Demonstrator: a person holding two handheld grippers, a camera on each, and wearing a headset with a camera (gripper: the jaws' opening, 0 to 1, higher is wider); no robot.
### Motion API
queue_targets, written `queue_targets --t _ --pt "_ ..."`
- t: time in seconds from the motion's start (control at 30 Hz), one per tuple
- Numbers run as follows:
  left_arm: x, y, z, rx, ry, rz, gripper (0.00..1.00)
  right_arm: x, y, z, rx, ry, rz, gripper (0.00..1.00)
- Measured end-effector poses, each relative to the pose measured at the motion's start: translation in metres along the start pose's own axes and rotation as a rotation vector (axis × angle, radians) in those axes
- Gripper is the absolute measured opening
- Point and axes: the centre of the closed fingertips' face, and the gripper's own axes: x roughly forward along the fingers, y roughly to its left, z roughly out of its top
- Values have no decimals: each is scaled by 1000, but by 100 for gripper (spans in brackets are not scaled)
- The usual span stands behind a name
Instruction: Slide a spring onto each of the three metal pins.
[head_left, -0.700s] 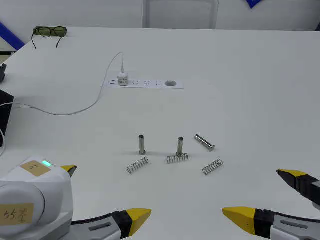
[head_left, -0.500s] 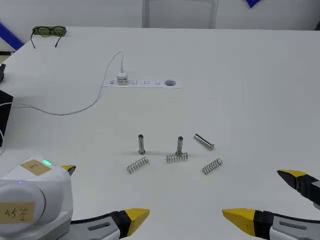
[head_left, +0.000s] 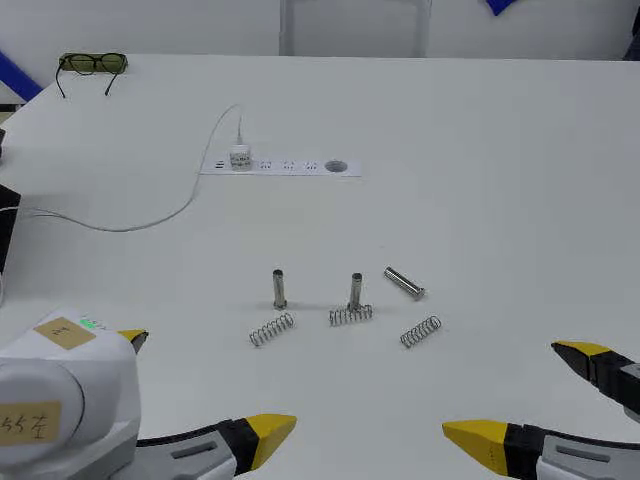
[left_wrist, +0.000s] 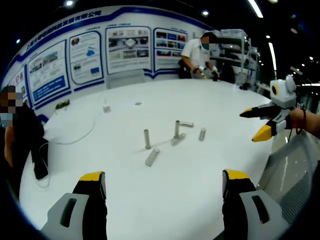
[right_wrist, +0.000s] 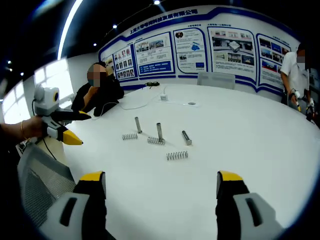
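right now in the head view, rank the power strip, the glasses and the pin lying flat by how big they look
1. power strip
2. glasses, farther off, so they may look smaller than they are
3. lying pin

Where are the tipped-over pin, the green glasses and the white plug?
tipped-over pin (head_left: 404, 283), head view, middle of its shaft.
glasses (head_left: 76, 62), head view, on one lens.
white plug (head_left: 239, 157), head view, the plug's body.
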Motion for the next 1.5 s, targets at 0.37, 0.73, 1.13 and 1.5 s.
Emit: queue_targets --t 0.37,0.73,1.13,1.5 --pt "1 -1 2 -2 -9 0 99 1 0 -2 13 16 2 91" --pt "3 -1 5 -7 -21 -4 99 10 -7 3 16 24 -7 87" --pt "5 -1 6 2 -28 -9 98 24 -24 14 23 30 -36 81" --pt "6 -4 4 -1 -31 -21 98 43 -32 32 24 7 -23 75"
